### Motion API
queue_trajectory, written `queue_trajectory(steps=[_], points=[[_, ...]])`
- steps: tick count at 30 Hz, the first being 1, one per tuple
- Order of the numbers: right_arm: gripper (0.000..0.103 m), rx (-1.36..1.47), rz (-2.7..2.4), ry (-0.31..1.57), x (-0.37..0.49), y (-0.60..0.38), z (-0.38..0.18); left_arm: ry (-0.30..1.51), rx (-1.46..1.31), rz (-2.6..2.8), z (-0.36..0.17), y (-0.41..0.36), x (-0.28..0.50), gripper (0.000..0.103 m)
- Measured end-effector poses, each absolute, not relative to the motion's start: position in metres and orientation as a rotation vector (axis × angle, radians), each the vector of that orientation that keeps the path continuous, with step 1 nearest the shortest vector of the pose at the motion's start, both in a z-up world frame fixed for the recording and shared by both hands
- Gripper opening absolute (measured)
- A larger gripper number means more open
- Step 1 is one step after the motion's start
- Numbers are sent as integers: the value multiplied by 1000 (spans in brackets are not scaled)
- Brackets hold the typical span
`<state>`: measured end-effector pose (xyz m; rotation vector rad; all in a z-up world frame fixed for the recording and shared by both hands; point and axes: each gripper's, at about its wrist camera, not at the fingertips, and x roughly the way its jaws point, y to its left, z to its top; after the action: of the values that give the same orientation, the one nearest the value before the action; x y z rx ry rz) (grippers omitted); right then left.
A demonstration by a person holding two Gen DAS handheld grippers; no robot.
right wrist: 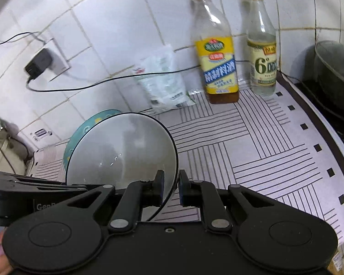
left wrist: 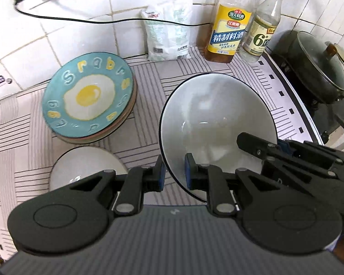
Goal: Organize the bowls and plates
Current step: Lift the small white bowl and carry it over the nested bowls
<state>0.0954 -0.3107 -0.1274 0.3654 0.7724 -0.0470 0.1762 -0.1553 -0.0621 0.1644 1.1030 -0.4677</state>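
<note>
Here both claws are clamped on one large white bowl (left wrist: 217,123), at centre right of the left view: the left claw (left wrist: 174,174) pinches the near rim, the right claw (right wrist: 172,188) the opposite rim. The bowl looks like glazed ceramic: stiff, heavy, slippery, breakable. Grip only at the rim; a second bowl (left wrist: 84,167) and a stack of plates (left wrist: 89,96) sit on the counter (left wrist: 217,68) at left

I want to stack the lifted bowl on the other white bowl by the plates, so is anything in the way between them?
Nothing visible. The lifted bowl, clamped at its rim by the left gripper and right gripper, has only bare mat between it and the other white bowl, whose near edge the left gripper hides.
</note>
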Motion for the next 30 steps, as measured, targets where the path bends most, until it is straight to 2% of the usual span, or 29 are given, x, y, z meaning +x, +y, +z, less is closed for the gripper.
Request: queue_trajectory(steps=[17,30], points=[[17,283,81,748,80,-236,-100,1035,87,-327,-40,-67,146,15],[19,270,265,752,94,-194,-142,1162,-25,-223,-87,-10,157,15]])
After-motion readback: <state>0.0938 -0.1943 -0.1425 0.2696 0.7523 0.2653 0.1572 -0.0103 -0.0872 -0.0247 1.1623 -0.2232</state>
